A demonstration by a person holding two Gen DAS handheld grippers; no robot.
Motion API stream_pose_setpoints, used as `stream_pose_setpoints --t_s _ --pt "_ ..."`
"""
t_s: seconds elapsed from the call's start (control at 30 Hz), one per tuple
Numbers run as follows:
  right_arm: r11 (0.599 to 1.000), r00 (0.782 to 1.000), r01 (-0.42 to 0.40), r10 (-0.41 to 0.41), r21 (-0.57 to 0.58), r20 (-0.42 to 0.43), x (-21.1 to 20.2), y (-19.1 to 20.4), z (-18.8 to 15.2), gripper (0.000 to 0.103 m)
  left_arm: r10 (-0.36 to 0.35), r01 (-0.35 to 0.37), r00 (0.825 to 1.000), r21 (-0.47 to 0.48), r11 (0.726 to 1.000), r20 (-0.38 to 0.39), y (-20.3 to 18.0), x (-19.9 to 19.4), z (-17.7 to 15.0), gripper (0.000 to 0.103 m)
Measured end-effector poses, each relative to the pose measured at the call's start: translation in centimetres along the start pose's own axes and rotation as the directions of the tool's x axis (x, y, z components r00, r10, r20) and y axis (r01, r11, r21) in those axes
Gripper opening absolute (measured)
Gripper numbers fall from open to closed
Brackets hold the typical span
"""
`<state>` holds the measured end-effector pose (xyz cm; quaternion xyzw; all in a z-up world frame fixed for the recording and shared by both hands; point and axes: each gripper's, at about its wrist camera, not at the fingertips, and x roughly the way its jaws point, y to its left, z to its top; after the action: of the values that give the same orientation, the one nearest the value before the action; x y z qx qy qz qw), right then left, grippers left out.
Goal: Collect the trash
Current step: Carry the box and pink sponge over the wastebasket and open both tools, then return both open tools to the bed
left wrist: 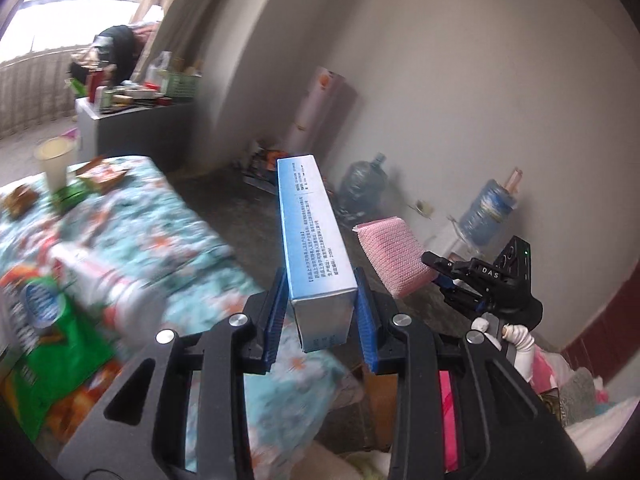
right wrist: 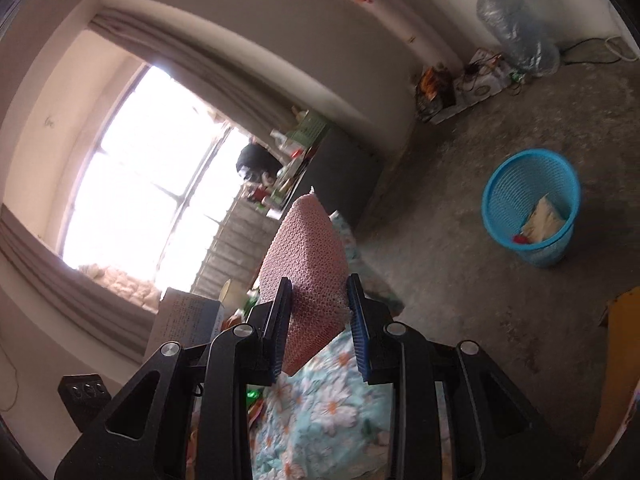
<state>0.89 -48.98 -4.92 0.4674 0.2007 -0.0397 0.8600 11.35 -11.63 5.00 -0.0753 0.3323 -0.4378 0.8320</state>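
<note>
My left gripper (left wrist: 320, 316) is shut on a long blue and silver carton (left wrist: 310, 224), held in the air beside the table with the floral cloth (left wrist: 168, 216). My right gripper (right wrist: 318, 332) is shut on a pink mesh sponge (right wrist: 308, 256), held above the cloth (right wrist: 320, 408). The sponge (left wrist: 390, 256) and right gripper (left wrist: 436, 268) also show at the right of the left wrist view. The carton (right wrist: 184, 324) shows at the left of the right wrist view. A blue mesh bin (right wrist: 532, 204) stands on the floor, with a wrapper inside.
On the cloth lie a green snack bag (left wrist: 44, 340), a white bottle (left wrist: 108, 288), a paper cup (left wrist: 54, 164) and small wrappers (left wrist: 104, 174). Water jugs (left wrist: 362, 186) stand by the wall. A cluttered cabinet (left wrist: 136, 120) stands near the window. A cardboard box (right wrist: 618, 364) sits at the right.
</note>
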Motion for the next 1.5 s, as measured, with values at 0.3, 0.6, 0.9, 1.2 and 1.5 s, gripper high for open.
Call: stream_pose_setpoints --t_s 0.3,0.6,0.9,1.2,1.5 --pt "0.953 0.95 0.282 -0.294 0.113 0.109 2.0 -10.3 3.2 0.028 -0.032 0.059 0.957 0.086 0.995 -0.289 -5.4 21.7 5.3 0.03" --pt "0.884 0.897 0.436 -0.442 0.172 -0.003 11.3 -18.8 6.2 0.028 0.088 0.001 0.892 0.196 0.981 -0.443 -6.2 41.1 5.4 0.03" --pt "0.762 0.774 0.632 -0.61 0.141 -0.17 20.6 -25.2 9.3 0.046 0.2 -0.156 0.847 0.129 0.979 -0.493 -3.8 51.5 4.2 0.051" --pt "0.798 0.822 0.569 -0.56 0.197 -0.102 14.7 -23.0 4.5 0.046 0.117 -0.071 0.884 0.118 0.99 -0.453 -2.8 44.6 5.3 0.063" --pt "0.871 0.871 0.49 -0.49 0.007 0.018 10.0 -11.8 0.9 0.059 -0.014 0.068 0.955 0.172 0.983 -0.297 -4.6 27.2 8.0 0.081"
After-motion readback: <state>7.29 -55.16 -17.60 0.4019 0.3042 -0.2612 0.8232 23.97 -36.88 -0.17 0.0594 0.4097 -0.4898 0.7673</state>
